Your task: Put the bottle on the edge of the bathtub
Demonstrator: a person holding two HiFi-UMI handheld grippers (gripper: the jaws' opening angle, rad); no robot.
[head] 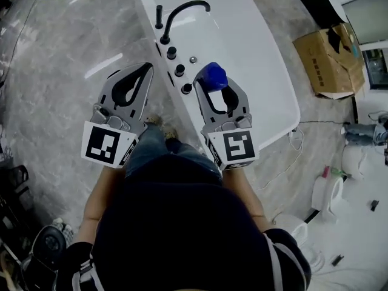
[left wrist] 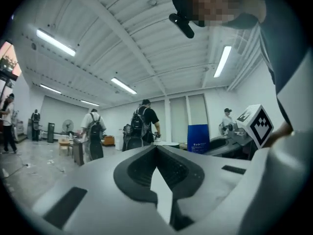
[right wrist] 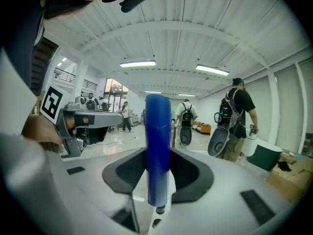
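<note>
The right gripper (right wrist: 157,166) is clenched on a slim blue bottle (right wrist: 158,146). Its jaws stand partly apart, with their dark pads pressed against the bottle's sides about halfway along its length. The left gripper (left wrist: 156,150) has its jaw tips together and nothing between them. It hangs idle on the floor side of the black faucet (head: 182,11), level with the other tool.

From the head view, the bottle is held in the air on the near side of that faucet, just beside the row of black knobs (head: 179,70) and over the white bathtub (head: 260,53), not yet resting on its rim.

The bottle looks like smooth, glossy, rigid plastic, so it is probably light and apt to slip or twist under a loose pinch. A mid-body hold like this one seems sound. A small dark nub shows at the near end, possibly the cap, though I cannot be sure which end that is.
</note>
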